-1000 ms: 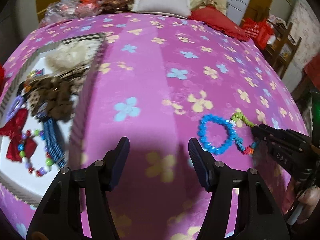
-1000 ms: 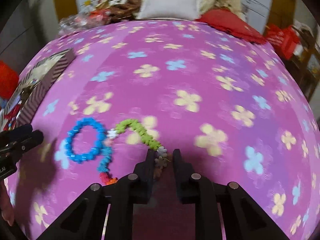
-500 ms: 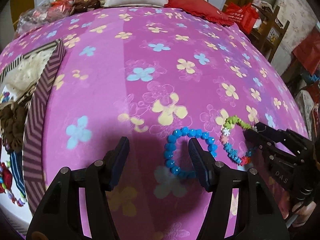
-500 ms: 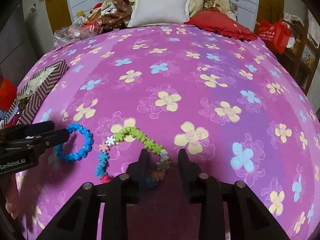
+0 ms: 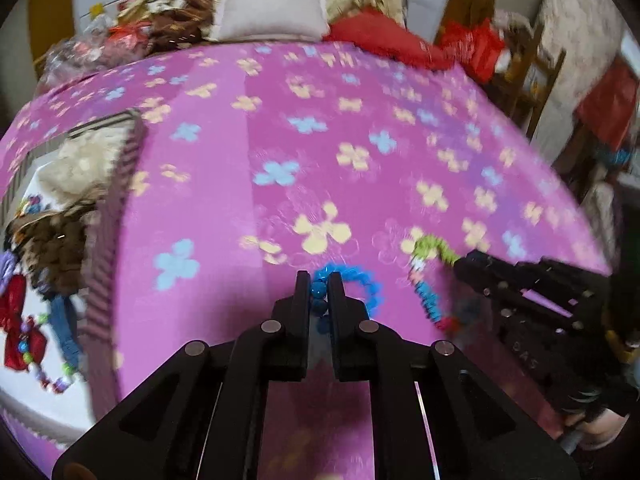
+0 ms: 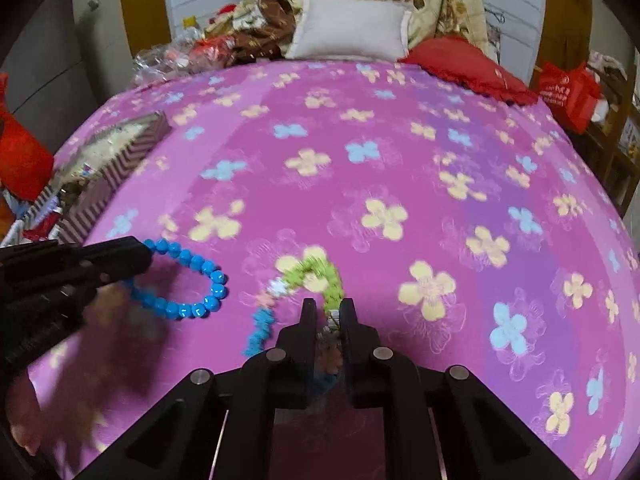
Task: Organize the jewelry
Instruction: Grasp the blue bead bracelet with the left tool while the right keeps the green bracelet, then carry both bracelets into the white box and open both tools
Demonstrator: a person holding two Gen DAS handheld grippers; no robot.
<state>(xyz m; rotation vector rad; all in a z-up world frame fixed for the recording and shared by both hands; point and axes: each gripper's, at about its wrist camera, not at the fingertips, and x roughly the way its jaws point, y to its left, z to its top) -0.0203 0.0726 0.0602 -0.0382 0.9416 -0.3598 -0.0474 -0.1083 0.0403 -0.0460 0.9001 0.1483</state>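
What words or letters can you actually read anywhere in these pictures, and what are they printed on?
"DAS": pale letters on the black body of the right gripper, seen from the left wrist view.
White print on the red bag beside the bed: too small and blurred to read.
Nothing readable on the blue bead bracelet, the striped box or the bedspread.

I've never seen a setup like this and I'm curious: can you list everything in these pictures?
Bead bracelet: one, bright blue, on the bedspread, pinched by the left tool.
Flower-bead strand: one, green, pink and blue, pinched by the right tool.
Bedspread: one, pink with yellow and blue flowers.
Box: one, zigzag-striped sides, at left, holding bows and beads.
Pillow: one, white, far end.
Cushion: one, red, beside the pillow.
Bag: one, red, far right.
Left tool: black, shut on the bracelet.
Right tool: black, shut on the strand.
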